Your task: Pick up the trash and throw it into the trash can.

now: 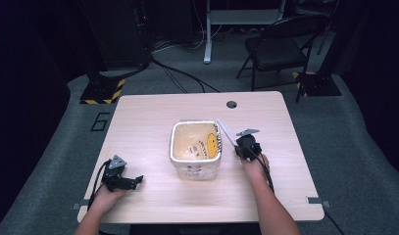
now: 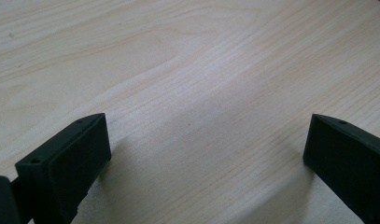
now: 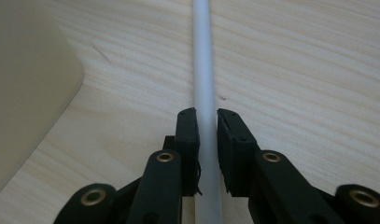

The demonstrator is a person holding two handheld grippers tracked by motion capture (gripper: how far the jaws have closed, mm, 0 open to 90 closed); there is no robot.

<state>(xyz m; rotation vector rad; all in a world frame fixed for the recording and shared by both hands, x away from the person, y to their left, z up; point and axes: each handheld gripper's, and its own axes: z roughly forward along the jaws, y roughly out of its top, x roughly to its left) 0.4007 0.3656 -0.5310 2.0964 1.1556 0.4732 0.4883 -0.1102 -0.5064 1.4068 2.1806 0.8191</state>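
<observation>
A white square tub (image 1: 195,148) with a yellow-printed packet inside stands at the table's middle. Just right of it my right gripper (image 1: 241,146) is shut on a thin white stick (image 1: 226,131) that slants up and left past the tub's right rim. In the right gripper view the white stick (image 3: 204,88) runs straight away from between the black jaws of the right gripper (image 3: 207,116), and the tub's wall (image 3: 24,98) fills the left. My left gripper (image 1: 138,180) rests open near the table's front left; in its own view the left gripper (image 2: 206,135) has only bare wood between its jaws.
The light wooden table (image 1: 153,117) has a round cable hole (image 1: 231,104) at the back. Beyond the table stand a black folding chair (image 1: 278,46) and a white desk leg (image 1: 207,34); cables lie on the grey floor.
</observation>
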